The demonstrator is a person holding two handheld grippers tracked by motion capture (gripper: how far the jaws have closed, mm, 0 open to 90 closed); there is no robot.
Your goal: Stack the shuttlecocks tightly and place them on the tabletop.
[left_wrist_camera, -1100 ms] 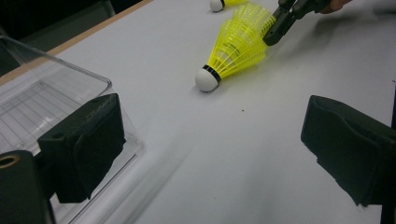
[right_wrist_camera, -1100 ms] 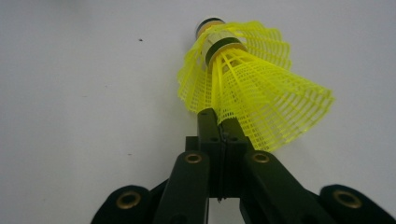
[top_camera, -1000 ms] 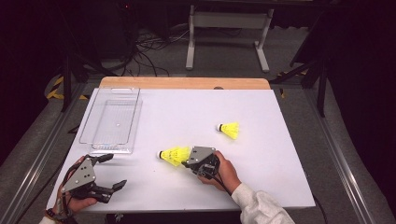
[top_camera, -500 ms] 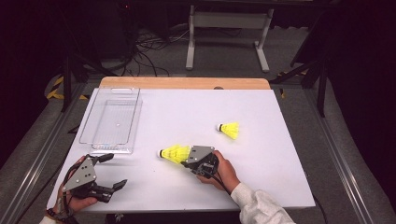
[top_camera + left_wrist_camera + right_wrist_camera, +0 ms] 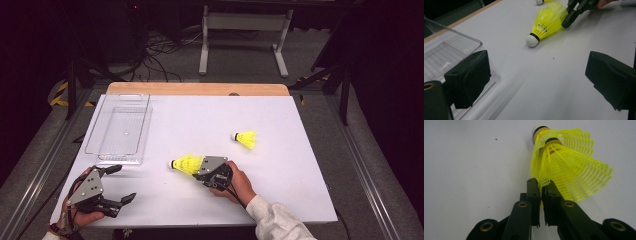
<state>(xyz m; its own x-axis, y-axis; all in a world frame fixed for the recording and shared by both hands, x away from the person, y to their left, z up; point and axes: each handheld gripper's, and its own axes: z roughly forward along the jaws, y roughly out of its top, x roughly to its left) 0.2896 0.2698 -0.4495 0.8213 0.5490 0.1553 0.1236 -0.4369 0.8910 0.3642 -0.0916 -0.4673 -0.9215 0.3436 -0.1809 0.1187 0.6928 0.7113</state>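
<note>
1. Jaws of the right gripper (image 5: 540, 185) are pinched together on the edge of a yellow shuttlecock (image 5: 566, 167)'s net skirt.
2. That shuttlecock (image 5: 186, 163) lies on its side on the white table (image 5: 310, 190), near the front middle. Its white tip points to the left in the high view.
3. The right hand (image 5: 238, 183) holds the gripper (image 5: 201, 168) from behind. A pale sleeve (image 5: 277, 223) comes in from the bottom.
4. The left gripper (image 5: 118, 183) sits at the front left corner of the table, in the left hand (image 5: 80, 217). Its jaws are wide apart with nothing between them.
5. In the left gripper view, one black jaw is just beside the corner of a clear tray (image 5: 454, 47), and the held shuttlecock (image 5: 547, 22) lies farther off.
6. The clear tray (image 5: 120, 128) sits at the left side of the table, and nothing shows inside it.
7. A second yellow shuttlecock (image 5: 245, 139) lies on its side to the right, well apart from the first one.
</note>
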